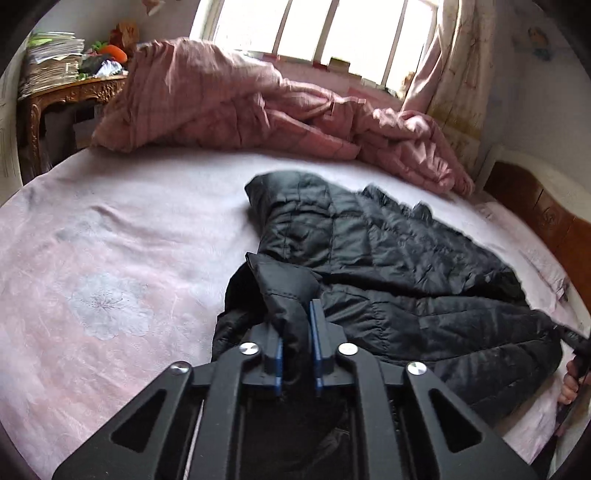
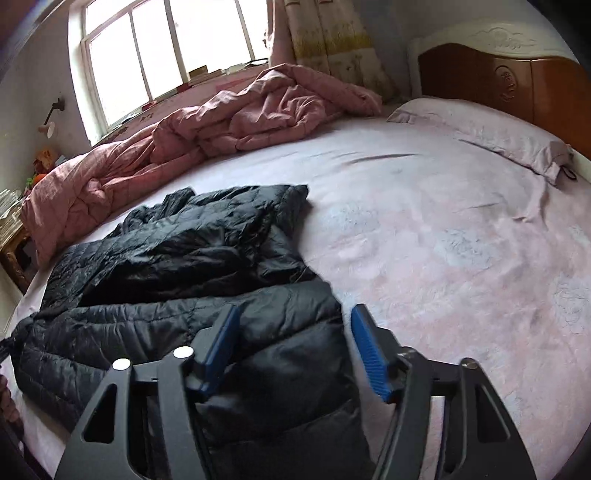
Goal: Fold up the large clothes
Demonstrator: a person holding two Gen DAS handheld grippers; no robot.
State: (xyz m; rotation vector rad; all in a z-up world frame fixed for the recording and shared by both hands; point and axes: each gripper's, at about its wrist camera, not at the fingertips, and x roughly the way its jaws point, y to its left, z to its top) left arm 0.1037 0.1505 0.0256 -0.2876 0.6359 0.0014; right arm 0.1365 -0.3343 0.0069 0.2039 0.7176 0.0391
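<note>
Black quilted puffer jacket (image 1: 388,266) lies spread across the pink bed sheet (image 1: 110,258), long axis running between both tools. Left tool (image 1: 297,332) pinches a raised fold; right tool (image 2: 291,343) stands spread over the opposite jacket edge, not gripping.

Daylight thru blown-out window (image 1: 325,29), soft shadows, slight motion blur, fisheye warp w/ dark corners.

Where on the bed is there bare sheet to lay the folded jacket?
Bare sheet lies between the black jacket and the pillow by the headboard. More bare sheet in the left wrist view beyond the jacket's other side. The window side is crowded by the pink quilt.
</note>
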